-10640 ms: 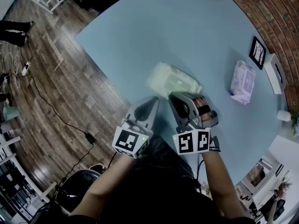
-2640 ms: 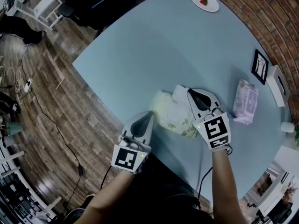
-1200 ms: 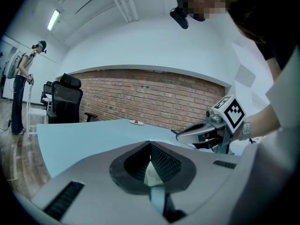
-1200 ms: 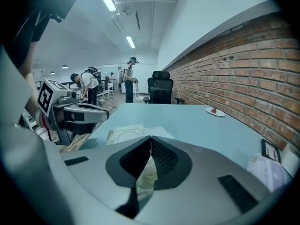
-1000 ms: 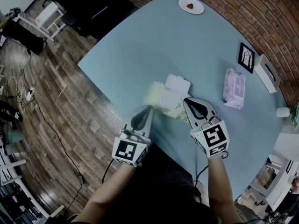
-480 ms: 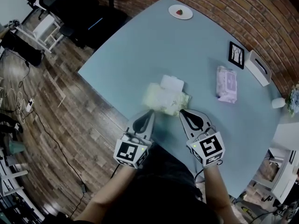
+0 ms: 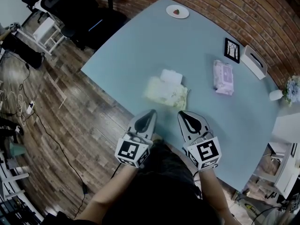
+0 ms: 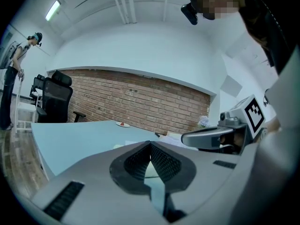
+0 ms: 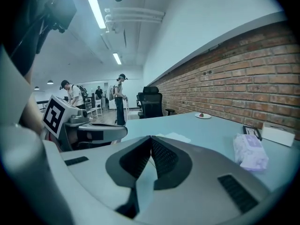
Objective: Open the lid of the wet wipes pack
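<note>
1. The left gripper (image 7: 151,112) has its jaws pressed together, with nothing between them.
2. The right gripper (image 7: 183,114) is clenched the same way, also empty. The two grippers hang side by side over the near edge of the table (image 7: 140,46).
3. The green wet wipes pack (image 7: 166,93) lies on the table at 12 o'clock from the grippers, apart from both. Its white lid (image 7: 171,76) is folded open at the far side. I cannot tell what shows in the opening.
4. A second pack, the pink one (image 7: 223,77), lies between 1 and 2 o'clock from the right gripper, lid closed.
5. One plate (image 7: 178,11) at the far end holds one small red thing.
6. Past the pink pack are one picture frame (image 7: 231,50) and one white box (image 7: 253,62).
</note>
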`<state>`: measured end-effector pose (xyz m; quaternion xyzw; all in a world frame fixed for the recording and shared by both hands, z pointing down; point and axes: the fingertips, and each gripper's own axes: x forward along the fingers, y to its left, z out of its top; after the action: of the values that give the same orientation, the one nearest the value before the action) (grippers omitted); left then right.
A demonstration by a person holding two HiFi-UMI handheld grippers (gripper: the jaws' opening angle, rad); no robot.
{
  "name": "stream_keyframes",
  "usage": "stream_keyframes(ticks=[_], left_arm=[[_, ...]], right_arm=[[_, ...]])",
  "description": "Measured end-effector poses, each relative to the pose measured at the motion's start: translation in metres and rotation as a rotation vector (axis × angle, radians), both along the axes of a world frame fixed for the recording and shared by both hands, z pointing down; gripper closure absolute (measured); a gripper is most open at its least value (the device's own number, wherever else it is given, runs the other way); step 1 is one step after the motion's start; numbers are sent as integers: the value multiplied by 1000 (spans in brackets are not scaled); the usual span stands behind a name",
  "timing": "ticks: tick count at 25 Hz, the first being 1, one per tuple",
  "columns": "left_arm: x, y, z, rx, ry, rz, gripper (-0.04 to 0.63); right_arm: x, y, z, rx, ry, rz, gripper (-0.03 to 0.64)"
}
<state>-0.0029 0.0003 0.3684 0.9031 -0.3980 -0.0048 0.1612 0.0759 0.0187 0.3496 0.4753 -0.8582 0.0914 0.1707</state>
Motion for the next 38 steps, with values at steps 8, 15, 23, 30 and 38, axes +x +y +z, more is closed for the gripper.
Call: stream_keyframes(ticks=[8, 15, 23, 30, 38], left_arm=[[-1, 14, -14, 19, 14, 12, 583], [-3, 24, -16, 19, 19, 27, 583], [-4, 42, -18, 13, 27, 52, 583], [-5, 56, -19, 21, 23, 73, 583], [-8, 71, -24, 38, 21, 81, 583]], right_arm=[[-6, 20, -10, 28, -14, 36, 597], [-16, 31, -12, 44, 2, 36, 597], [-23, 50, -14, 44, 7, 61, 597], [-26, 65, -13, 52, -3, 85, 597], [-31, 82, -15, 61, -11, 79, 597]])
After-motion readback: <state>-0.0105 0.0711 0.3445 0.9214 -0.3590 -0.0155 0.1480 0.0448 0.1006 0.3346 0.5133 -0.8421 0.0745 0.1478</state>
